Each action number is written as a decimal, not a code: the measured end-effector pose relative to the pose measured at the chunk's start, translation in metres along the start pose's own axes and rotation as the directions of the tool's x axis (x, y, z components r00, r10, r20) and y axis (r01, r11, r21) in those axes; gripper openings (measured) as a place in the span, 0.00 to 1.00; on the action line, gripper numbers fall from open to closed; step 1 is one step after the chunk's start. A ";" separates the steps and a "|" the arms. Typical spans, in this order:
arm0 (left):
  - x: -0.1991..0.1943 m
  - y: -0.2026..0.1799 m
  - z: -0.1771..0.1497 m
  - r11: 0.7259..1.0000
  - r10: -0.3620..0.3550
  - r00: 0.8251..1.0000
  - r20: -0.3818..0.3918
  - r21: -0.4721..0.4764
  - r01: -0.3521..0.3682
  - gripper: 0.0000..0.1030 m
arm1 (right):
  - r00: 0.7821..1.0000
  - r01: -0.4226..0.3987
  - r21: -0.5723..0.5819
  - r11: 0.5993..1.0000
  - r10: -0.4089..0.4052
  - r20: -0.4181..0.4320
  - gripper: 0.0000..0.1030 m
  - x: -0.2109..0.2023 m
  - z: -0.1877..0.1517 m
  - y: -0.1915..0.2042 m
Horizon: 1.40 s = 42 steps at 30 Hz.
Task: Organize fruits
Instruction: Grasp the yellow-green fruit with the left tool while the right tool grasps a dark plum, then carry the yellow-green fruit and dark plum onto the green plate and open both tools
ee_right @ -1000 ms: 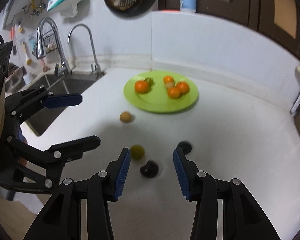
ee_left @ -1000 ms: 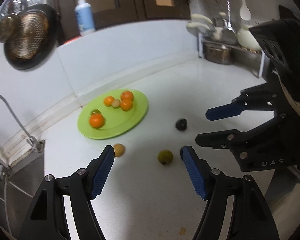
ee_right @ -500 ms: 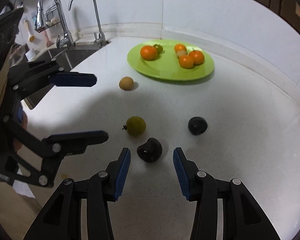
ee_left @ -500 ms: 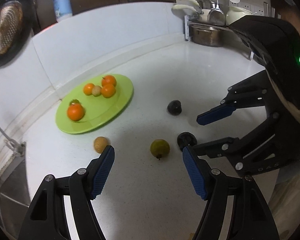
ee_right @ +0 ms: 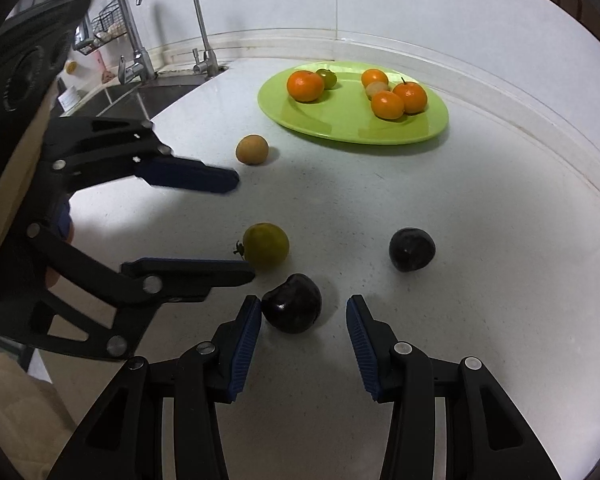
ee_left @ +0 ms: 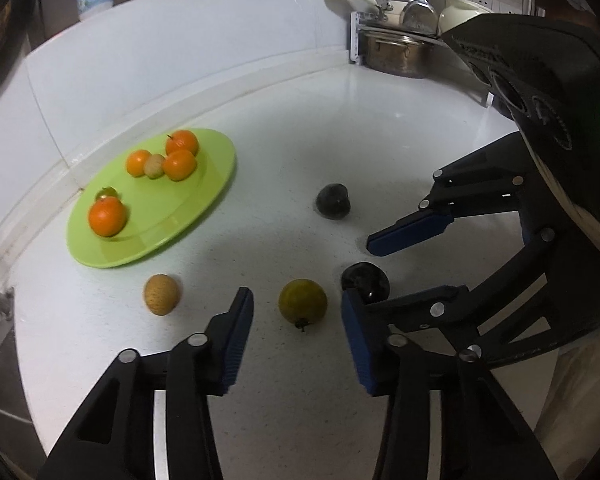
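dark plum (ee_right: 291, 303) | between right gripper (ee_right: 303, 334) jaws | gripper spread wide

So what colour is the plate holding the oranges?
Lime green plate, clearest in the right wrist view.

Over the last second both grippers have come down and forward toward the loose fruit on the white counter (ee_right: 480, 280). The left gripper (ee_left: 296, 332), jaws wide apart, now has the yellow-green fruit (ee_left: 302, 301) just ahead of its fingertips, where it earlier sat farther off. The right gripper (ee_right: 304, 330), also spread wide, has closed in on the nearer dark plum (ee_right: 292, 303), which now lies between its fingertips, touching or almost touching the left pad (ee_right: 246, 344). Neither fruit is gripped.
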<state>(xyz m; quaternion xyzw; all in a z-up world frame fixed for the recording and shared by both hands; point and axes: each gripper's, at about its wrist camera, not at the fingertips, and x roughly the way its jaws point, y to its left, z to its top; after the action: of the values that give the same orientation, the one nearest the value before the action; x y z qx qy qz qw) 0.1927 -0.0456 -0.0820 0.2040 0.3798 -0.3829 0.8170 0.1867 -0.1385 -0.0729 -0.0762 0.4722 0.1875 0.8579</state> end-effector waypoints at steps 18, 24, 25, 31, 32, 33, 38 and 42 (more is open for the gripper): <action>0.001 0.000 -0.003 0.996 -0.037 0.999 -0.015 -0.086 0.035 0.26 | 0.998 -0.066 0.029 0.997 0.066 0.008 0.31 0.003 0.000 0.000; -0.012 0.001 -0.002 0.989 0.003 1.000 0.000 -0.151 -0.003 0.26 | 0.998 -0.050 0.058 0.997 0.048 0.033 0.31 -0.006 -0.002 -0.002; -0.015 0.001 -0.002 0.988 0.011 1.000 0.006 -0.156 -0.010 0.26 | 0.998 -0.046 0.068 0.997 0.044 0.039 0.31 -0.008 -0.002 -0.002; -0.039 -0.001 0.005 0.981 0.053 0.997 0.059 -0.189 -0.041 0.26 | 0.995 -0.034 0.101 0.994 0.024 0.093 0.31 -0.023 0.003 -0.004; -0.044 -0.002 0.006 0.980 0.068 0.995 0.070 -0.191 -0.053 0.26 | 0.994 -0.031 0.104 0.994 0.021 0.103 0.31 -0.026 0.005 -0.004; -0.049 -0.001 0.008 0.978 0.077 0.993 0.086 -0.199 -0.059 0.26 | 0.993 -0.031 0.106 0.994 0.019 0.116 0.31 -0.029 0.006 -0.003; -0.069 0.003 0.018 0.971 0.131 0.981 0.146 -0.219 -0.097 0.26 | 0.984 -0.035 0.117 0.992 0.014 0.179 0.31 -0.046 0.016 -0.002; -0.079 0.006 0.024 0.964 0.159 0.971 0.178 -0.242 -0.113 0.26 | 0.973 -0.037 0.115 0.993 0.009 0.231 0.31 -0.060 0.024 -0.002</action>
<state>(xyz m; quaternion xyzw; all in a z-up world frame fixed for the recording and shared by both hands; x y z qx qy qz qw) 0.1756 -0.0190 -0.0055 0.0950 0.3245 -0.2970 0.8930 0.1774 -0.1482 -0.0092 0.0026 0.3808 0.1766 0.9076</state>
